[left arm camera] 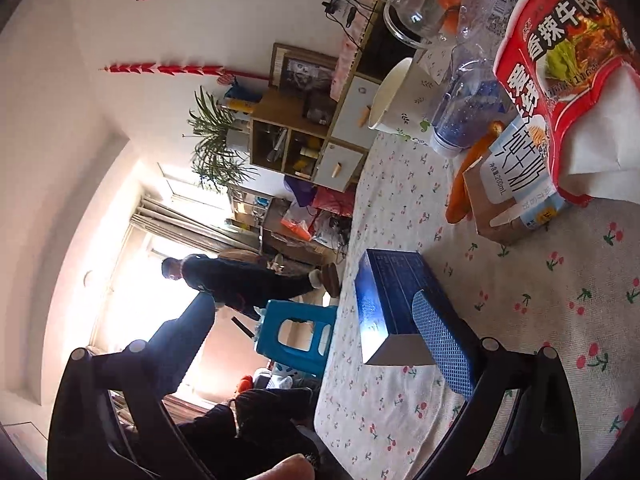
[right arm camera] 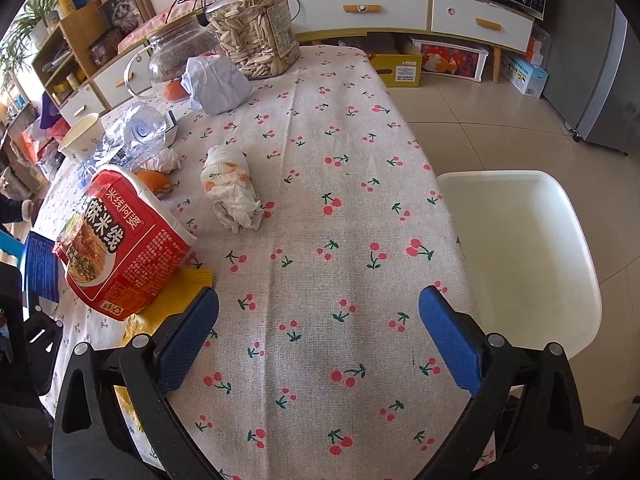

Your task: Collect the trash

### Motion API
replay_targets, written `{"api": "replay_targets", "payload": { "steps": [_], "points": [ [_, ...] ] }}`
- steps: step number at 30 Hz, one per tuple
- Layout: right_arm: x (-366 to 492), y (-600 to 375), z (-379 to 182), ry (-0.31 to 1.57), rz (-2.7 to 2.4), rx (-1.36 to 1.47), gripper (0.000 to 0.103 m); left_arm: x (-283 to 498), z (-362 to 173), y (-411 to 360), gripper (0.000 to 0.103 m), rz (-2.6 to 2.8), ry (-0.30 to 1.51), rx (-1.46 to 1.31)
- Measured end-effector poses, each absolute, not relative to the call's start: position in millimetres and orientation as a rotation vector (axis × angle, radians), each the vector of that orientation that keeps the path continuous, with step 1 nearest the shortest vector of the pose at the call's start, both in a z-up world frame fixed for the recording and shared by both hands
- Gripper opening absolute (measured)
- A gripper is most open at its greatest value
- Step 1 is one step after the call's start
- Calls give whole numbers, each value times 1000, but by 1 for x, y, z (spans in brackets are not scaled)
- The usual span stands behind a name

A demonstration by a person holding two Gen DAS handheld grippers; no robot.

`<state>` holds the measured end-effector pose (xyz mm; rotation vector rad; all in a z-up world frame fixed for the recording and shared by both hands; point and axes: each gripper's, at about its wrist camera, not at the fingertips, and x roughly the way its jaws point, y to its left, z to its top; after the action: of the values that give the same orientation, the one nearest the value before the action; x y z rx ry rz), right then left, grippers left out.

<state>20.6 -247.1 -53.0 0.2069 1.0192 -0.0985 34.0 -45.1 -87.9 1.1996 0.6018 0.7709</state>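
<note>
In the right wrist view my right gripper (right arm camera: 318,332) is open and empty above the cherry-print tablecloth (right arm camera: 340,200). A crumpled tissue wad (right arm camera: 234,192) lies ahead of it. A red noodle carton (right arm camera: 120,244) lies to its left on a yellow wrapper (right arm camera: 180,292). A smaller tissue ball (right arm camera: 168,160), a crushed clear bottle (right arm camera: 136,132), orange peel (right arm camera: 154,182) and crumpled white paper (right arm camera: 216,84) lie farther back. In the left wrist view, tilted sideways, my left gripper's one visible blue pad (left arm camera: 442,344) rests against a blue box (left arm camera: 394,300); the other finger is hidden. A milk carton (left arm camera: 508,184) lies beyond.
A jar of seeds (right arm camera: 256,24), a glass jar (right arm camera: 176,52) and a paper cup (right arm camera: 80,136) stand at the table's far end. A white chair (right arm camera: 520,256) is at the table's right edge. A blue stool (left arm camera: 296,336) and a seated person (left arm camera: 236,276) are beside the table.
</note>
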Motion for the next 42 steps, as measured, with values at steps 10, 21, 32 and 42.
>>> {"api": "replay_targets", "payload": {
  "steps": [10,21,32,42],
  "points": [
    [24,-238,-56,1027,-100,189,96,47,-69,-3,96,252,1188,393],
    [31,-228,-64,1041,-101,162,96,52,-75,2,96,21,1308,105],
    [28,-224,-55,1002,-77,144,96,60,-78,19,96,-31,1336,83],
    [31,-223,-62,1025,-89,129,96,61,-65,34,96,-82,1357,23]
  ]
}}
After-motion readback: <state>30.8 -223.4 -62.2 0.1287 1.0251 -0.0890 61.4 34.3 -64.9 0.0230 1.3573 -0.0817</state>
